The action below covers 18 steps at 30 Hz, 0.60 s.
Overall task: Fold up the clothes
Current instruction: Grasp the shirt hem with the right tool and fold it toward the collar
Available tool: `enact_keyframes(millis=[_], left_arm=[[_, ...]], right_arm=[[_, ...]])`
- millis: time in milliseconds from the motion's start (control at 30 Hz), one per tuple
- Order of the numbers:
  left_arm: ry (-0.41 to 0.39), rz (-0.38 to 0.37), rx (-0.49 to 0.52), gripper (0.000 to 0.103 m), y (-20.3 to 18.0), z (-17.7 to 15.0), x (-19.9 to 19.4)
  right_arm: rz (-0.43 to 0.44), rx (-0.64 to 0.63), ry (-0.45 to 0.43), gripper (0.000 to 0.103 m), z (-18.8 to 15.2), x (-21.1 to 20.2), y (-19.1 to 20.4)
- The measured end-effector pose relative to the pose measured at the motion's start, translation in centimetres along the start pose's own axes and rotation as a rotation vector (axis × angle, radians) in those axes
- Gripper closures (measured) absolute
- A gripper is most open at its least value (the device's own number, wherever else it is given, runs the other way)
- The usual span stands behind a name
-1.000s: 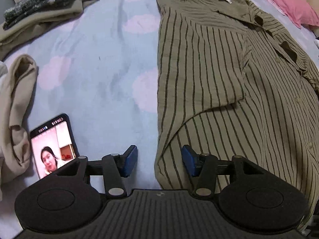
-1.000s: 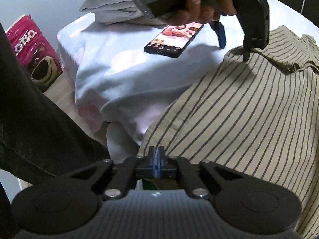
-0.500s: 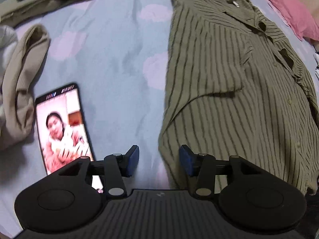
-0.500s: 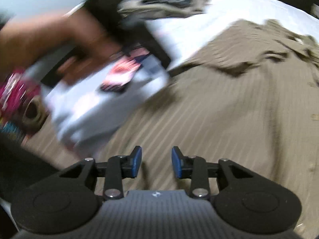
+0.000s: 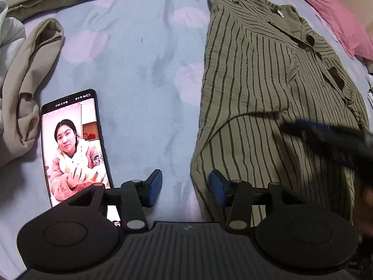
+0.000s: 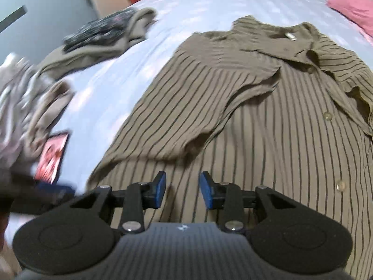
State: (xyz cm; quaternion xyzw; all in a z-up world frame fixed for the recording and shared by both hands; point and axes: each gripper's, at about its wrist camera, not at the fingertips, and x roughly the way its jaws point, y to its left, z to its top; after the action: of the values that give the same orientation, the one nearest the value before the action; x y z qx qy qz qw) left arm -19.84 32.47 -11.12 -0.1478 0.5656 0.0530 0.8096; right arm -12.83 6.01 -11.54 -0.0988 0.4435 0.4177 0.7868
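on the bed, the olive striped shirt (image 5: 268, 98) lies flat with its collar toward the pink pillow (image 5: 335, 21). one sleeve is already folded in across the front; the other side and the lengthwise folds look still to do, i'd say. the left gripper (image 5: 185, 187) hovers at the shirt's lower corner, jaws partly apart with nothing between them. the right gripper (image 6: 183, 192) hangs over the shirt's lower front, jaws likewise apart and empty. the pale blue sheet (image 5: 139, 58) also carries a lit phone (image 5: 72, 144), a beige ribbed garment (image 5: 30, 70) and a heap of other clothes (image 6: 105, 37). the room behind is dim and blurred.
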Motion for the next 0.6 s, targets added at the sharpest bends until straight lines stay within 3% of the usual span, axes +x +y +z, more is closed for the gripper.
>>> enact_keyframes(millis=[133, 167, 233, 300, 400, 433, 467, 600], left_arm=[[0.003, 0.004, 0.021, 0.059, -0.5, 0.0, 0.1], [0.003, 0.004, 0.026, 0.059, -0.6, 0.0, 0.2], [0.005, 0.003, 0.042, 0.059, -1.0, 0.2, 0.2], [0.005, -0.003, 0.056, 0.059, -1.4, 0.3, 0.0], [0.009, 0.000, 0.066, 0.059, -1.9, 0.3, 0.2], [0.010, 0.003, 0.068, 0.059, -2.0, 0.2, 0.3], [0.009, 0.004, 0.070, 0.059, -2.0, 0.0, 0.2], [0.003, 0.007, 0.079, 0.059, -1.9, -0.6, 0.0]], right_arm=[[-0.008, 0.105, -0.005, 0.066, 1.3, 1.8, -1.2], [-0.005, 0.125, 0.001, 0.073, 1.5, 2.2, -1.4], [0.007, 0.142, 0.003, 0.097, 2.0, 2.6, -1.8], [0.043, 0.179, 0.008, 0.097, 2.2, 2.2, -2.3], [0.098, 0.237, 0.018, 0.081, 2.2, 1.2, -3.1], [0.104, 0.250, 0.020, 0.063, 2.1, 1.0, -3.1], [0.111, 0.262, 0.023, 0.059, 2.0, 0.9, -3.1], [0.152, 0.320, 0.029, 0.059, 1.9, 1.4, -3.1]])
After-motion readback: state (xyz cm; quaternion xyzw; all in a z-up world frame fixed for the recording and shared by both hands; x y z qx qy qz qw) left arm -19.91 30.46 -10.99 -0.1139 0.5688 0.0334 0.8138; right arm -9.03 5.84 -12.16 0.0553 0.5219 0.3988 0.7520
